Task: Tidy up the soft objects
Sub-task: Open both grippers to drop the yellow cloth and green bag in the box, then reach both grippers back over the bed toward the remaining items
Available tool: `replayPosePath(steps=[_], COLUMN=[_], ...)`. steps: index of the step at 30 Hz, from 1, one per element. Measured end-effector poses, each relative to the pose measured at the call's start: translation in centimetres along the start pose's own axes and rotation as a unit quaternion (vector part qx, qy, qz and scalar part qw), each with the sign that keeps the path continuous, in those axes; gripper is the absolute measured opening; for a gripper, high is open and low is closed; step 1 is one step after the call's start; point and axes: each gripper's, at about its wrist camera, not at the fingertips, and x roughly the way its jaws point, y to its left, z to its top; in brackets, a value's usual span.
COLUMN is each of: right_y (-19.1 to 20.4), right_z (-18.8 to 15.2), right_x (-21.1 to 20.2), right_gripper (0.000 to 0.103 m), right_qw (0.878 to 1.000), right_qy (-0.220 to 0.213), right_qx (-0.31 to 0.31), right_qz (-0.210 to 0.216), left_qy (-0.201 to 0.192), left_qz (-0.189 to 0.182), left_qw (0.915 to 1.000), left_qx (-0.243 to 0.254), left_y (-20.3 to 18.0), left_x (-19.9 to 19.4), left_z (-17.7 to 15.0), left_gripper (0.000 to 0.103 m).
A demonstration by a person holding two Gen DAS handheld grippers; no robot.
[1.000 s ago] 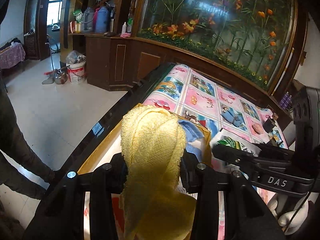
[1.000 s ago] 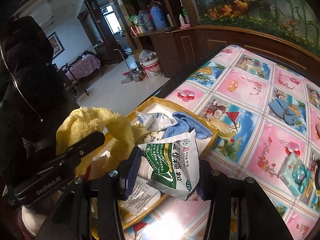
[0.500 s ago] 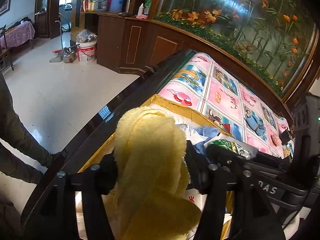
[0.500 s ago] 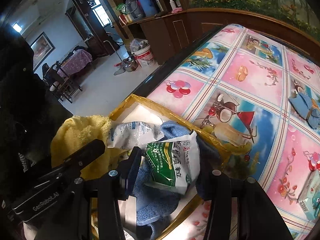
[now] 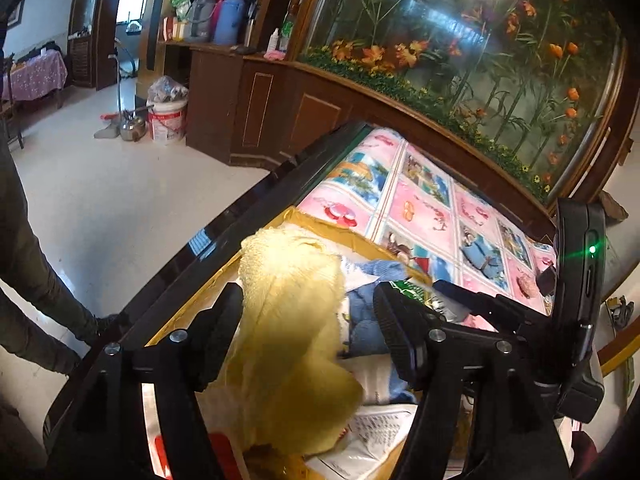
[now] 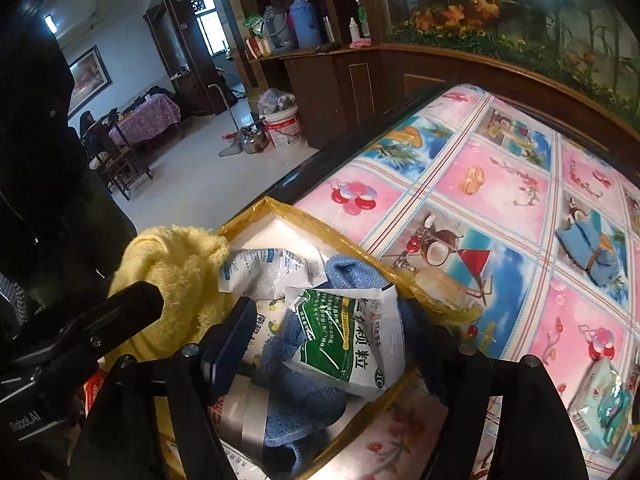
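A yellow towel (image 5: 292, 304) droops into the yellow-rimmed box (image 6: 304, 216) at the table's left edge. My left gripper (image 5: 308, 312) stands open around it; the towel leans on the left finger, with a gap to the right finger. In the right wrist view a green-and-white packet (image 6: 344, 340) lies on a blue towel (image 6: 296, 404) inside the box. My right gripper (image 6: 328, 332) is open around the packet, and its left pad (image 6: 228, 344) is clear of the packet. A white-and-blue packet (image 6: 268, 272) lies deeper in the box.
A folded blue cloth bundle (image 6: 592, 256) and a teal tissue pack (image 6: 600, 408) lie on the patterned tablecloth (image 6: 500, 184) to the right. The dark table edge (image 5: 224, 232) runs beside the box. A person's legs (image 5: 24, 256) stand on the floor to the left.
Both grippers moved forward over the box and lowered. The left jaws spread off the yellow towel, and the right jaws widened off the green-and-white packet, which now rests in the box.
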Motion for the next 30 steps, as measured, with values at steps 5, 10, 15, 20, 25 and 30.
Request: replayPosePath(steps=[5,10,15,20,25,30], right_y=[-0.5,-1.6,-4.0,-6.9,-10.0,-13.5], right_z=[-1.1,-3.4,-6.7,-10.2,-13.7,-16.7], right_x=[-4.2,-8.4,-12.5,-15.6,-18.1,-20.3], right_gripper=[0.079,0.082,0.086,0.086,0.087,0.087], right_qw=[0.999,0.998,0.994,0.990,0.985,0.978], right_qy=[-0.030,-0.055,-0.078,-0.082,-0.085,-0.090], right_qx=[0.014,0.037,0.071,0.098,0.127,0.164], right_qz=[-0.003,-0.012,-0.035,-0.057,-0.077,-0.089], left_qy=[-0.018,-0.030,-0.047,-0.057,-0.056,-0.049], left_qz=[0.003,0.025,0.042,0.043,0.040,0.031], left_qw=[0.9995,0.9975,0.9938,0.9896,0.9866,0.9842], left_qx=[0.024,0.058,0.091,0.125,0.148,0.168], left_y=[-1.6,-3.8,-6.1,-8.5,-10.9,-13.1], left_x=[-2.5,-4.6,-6.5,-7.9,-8.8,-9.3], left_z=[-0.9,-2.1,-3.3,-4.6,-6.0,-7.0], left_gripper=[0.074,0.074,0.074,0.074,0.077,0.077])
